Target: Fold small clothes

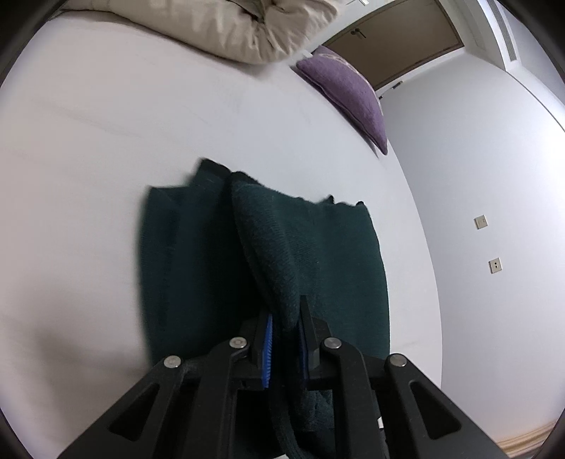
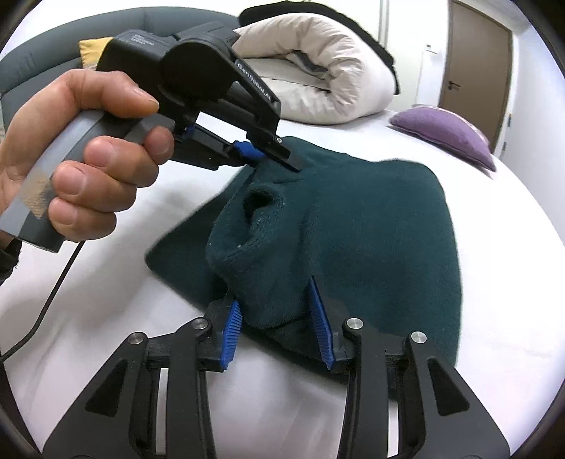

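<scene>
A dark green knitted garment [image 1: 335,254] [image 2: 370,229] lies partly folded on the white bed sheet [image 1: 106,141] [image 2: 106,300]. My left gripper [image 1: 284,307] is shut on a raised fold of it, with the cloth pinched between the blue pads. In the right wrist view that left gripper [image 2: 273,159], held by a person's hand [image 2: 88,159], grips the garment's far edge. My right gripper [image 2: 272,287] holds a bunched near edge of the garment, and cloth fills the gap between its blue pads [image 2: 231,325].
A rolled cream duvet [image 2: 317,81] [image 1: 229,28] lies at the far side of the bed. A purple cushion [image 2: 445,130] [image 1: 349,95] sits near the bed's right edge. A brown door [image 2: 476,60] and a grey headboard [image 2: 53,46] stand beyond. A black cable [image 2: 53,289] hangs from the left gripper's handle.
</scene>
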Tool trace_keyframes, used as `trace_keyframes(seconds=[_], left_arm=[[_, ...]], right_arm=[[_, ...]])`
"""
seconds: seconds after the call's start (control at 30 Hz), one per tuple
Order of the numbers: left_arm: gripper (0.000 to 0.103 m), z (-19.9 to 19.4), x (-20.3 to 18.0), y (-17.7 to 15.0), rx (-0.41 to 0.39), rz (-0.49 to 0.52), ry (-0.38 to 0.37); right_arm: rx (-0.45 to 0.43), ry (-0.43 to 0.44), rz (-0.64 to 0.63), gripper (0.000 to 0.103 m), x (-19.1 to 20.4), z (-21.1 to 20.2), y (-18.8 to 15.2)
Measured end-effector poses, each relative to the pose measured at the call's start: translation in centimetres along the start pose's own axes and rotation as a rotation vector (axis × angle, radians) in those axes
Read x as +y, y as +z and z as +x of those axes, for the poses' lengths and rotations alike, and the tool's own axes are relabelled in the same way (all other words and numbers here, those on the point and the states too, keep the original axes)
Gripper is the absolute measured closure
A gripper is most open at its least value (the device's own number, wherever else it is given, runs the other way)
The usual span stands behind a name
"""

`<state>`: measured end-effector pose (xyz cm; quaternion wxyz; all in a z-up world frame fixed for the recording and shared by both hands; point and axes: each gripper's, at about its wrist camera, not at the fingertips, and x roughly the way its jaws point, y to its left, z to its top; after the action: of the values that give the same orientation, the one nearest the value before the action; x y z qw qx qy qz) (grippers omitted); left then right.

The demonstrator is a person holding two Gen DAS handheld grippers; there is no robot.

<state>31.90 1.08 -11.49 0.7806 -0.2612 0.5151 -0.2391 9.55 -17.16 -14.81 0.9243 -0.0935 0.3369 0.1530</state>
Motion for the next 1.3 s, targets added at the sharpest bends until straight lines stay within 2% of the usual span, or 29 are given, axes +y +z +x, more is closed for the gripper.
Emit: trace_keyframes(seconds=[0.07,0.17,0.3,0.43,0.5,0.53,0.6,0.67,0.7,0.77,0.87,0.93,1.0,1.1,1.17,1.23,1.3], left_arm=[[0.090,-0.9,0.8,0.5,-0.010,-0.011,-0.002],[0.090,-1.9,2.3,1.2,-0.018,-0.023,-0.001],[0.090,-2.1,4.4,1.3,-0.024,-0.044,0.004],[0.089,-0.7,7.1,0.5,0.000,-0.095,0.008],[0.087,-0.1,8.3,0.0,-0.011,-0.139,-0.029],[0.085,-0.2,8.7,-0.1,-0.019,-0.155,-0.045],[0.080,-0.7,8.5,-0.2,-0.041,-0.147,-0.021],[0.076,-2.3,7.7,-0.5,-0.100,-0.112,0.065],[0.076,-3.5,7.0,-0.7,-0.142,-0.087,0.110],[0.076,-5.3,5.4,-1.6,-0.205,-0.024,0.152],[0.076,-7.0,2.1,-4.1,-0.277,0.104,0.191],[0.076,-6.2,0.2,-6.1,-0.279,0.182,0.209],[0.076,-4.6,-0.3,-7.4,-0.263,0.230,0.242],[0.076,-2.2,1.1,-8.0,-0.211,0.216,0.275],[0.077,-1.8,2.0,-8.5,-0.220,0.229,0.322],[0.063,-1.4,3.4,-8.5,-0.210,0.203,0.316],[0.056,-1.4,5.2,-8.5,-0.199,0.140,0.251]], right_arm=[[-0.009,0.027,-0.048,0.079,1.5,0.3,0.6],[-0.023,0.042,-0.115,0.079,4.0,0.6,1.1],[-0.014,0.078,-0.139,0.079,5.6,1.4,1.6],[0.021,0.115,-0.110,0.079,5.2,2.6,1.2],[0.049,0.140,-0.079,0.079,4.9,2.8,0.6],[0.055,0.159,-0.057,0.079,4.4,2.5,0.2],[0.049,0.193,-0.012,0.078,2.9,1.3,-0.4],[0.053,0.236,0.061,0.078,0.9,-0.2,-1.0],[0.044,0.280,0.115,0.078,-0.7,-1.2,-1.2],[0.016,0.322,0.193,0.078,-4.4,-2.1,-0.7],[-0.016,0.337,0.311,0.078,-8.4,-3.4,-1.1],[-0.019,0.333,0.395,0.076,-11.3,-3.2,-0.6],[-0.020,0.364,0.483,0.076,-13.9,-2.5,-0.8],[0.025,0.430,0.597,0.076,-15.9,-0.8,-1.1],[0.077,0.499,0.638,0.076,-16.4,0.8,-2.1],[0.144,0.518,0.678,0.078,-17.5,3.1,-3.7],[0.147,0.568,0.732,0.083,-18.5,4.4,-5.3]])
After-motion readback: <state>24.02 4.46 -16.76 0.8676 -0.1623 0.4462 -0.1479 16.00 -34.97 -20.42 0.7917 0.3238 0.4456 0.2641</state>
